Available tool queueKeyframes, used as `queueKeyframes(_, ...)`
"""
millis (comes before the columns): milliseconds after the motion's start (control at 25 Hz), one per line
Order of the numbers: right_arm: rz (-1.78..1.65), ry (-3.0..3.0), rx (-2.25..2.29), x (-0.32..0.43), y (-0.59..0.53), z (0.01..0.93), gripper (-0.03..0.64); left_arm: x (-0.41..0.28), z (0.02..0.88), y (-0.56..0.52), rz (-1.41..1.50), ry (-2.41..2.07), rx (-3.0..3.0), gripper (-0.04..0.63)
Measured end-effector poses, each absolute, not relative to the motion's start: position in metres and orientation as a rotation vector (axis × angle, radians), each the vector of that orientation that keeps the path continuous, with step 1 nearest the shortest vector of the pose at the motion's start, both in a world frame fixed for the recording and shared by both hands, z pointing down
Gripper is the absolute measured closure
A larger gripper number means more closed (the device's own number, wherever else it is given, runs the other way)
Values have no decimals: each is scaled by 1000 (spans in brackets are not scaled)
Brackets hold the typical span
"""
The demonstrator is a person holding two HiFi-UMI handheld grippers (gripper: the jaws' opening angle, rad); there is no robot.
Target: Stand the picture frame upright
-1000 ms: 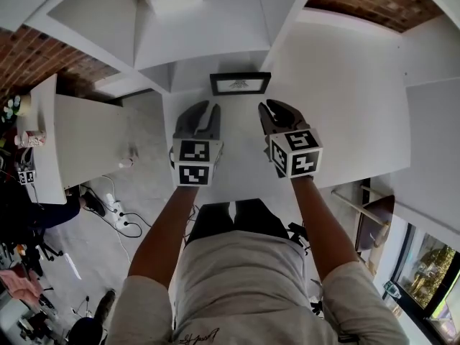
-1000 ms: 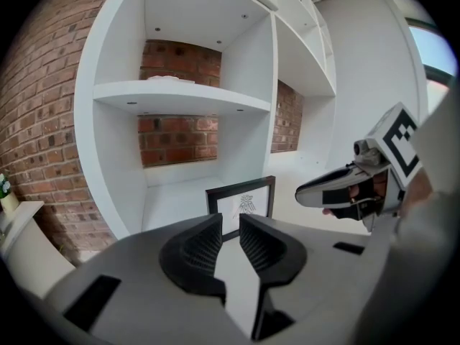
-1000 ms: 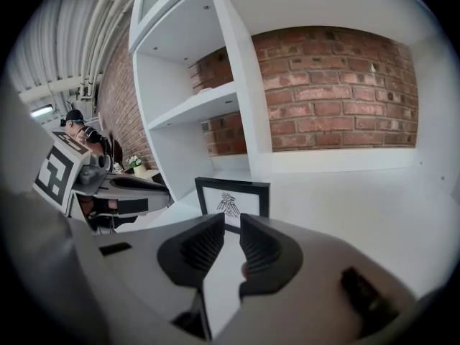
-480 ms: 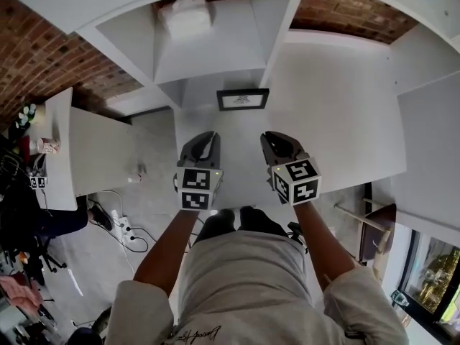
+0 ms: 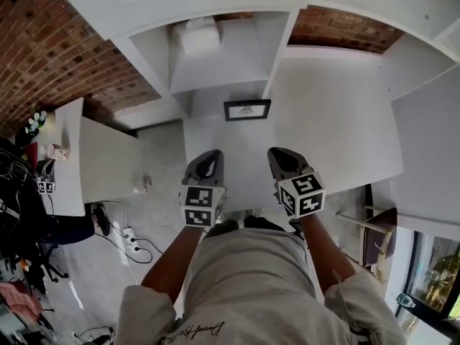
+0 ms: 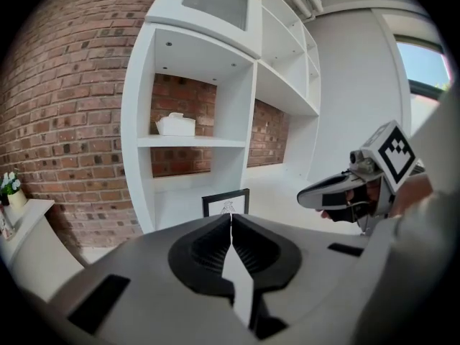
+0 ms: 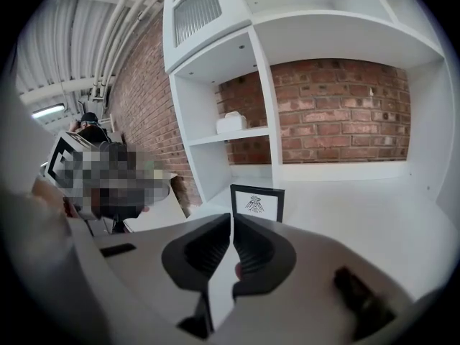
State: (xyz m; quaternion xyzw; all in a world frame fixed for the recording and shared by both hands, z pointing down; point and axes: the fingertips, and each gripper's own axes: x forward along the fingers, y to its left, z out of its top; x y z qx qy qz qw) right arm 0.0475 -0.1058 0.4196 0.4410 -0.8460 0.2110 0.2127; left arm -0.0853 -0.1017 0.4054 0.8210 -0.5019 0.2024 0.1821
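Black-edged and upright, the picture frame (image 5: 247,110) stands on the white tabletop (image 5: 345,121), dead ahead of your two grippers and well apart from both, just in front of the shelf unit (image 5: 215,56). Your left gripper (image 5: 208,154) has its jaws pressed together on nothing. Your right gripper (image 5: 282,153) matches it, jaws closed and empty. They hover side by side.

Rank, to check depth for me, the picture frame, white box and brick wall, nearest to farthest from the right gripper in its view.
1. picture frame, standing straight ahead
2. white box, on the shelf, upper left
3. brick wall, behind the shelving
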Motion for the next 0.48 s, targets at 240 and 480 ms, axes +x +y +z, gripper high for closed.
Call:
queueKeyframes(240, 595, -2367, 1203, 47, -98, 405, 584, -89, 390, -90, 564, -1437, 2356, 580)
queueKeyframes(480, 635, -2404, 1189, 44, -83, 393, 588, -81, 372, -72, 560, -1396, 2394, 580)
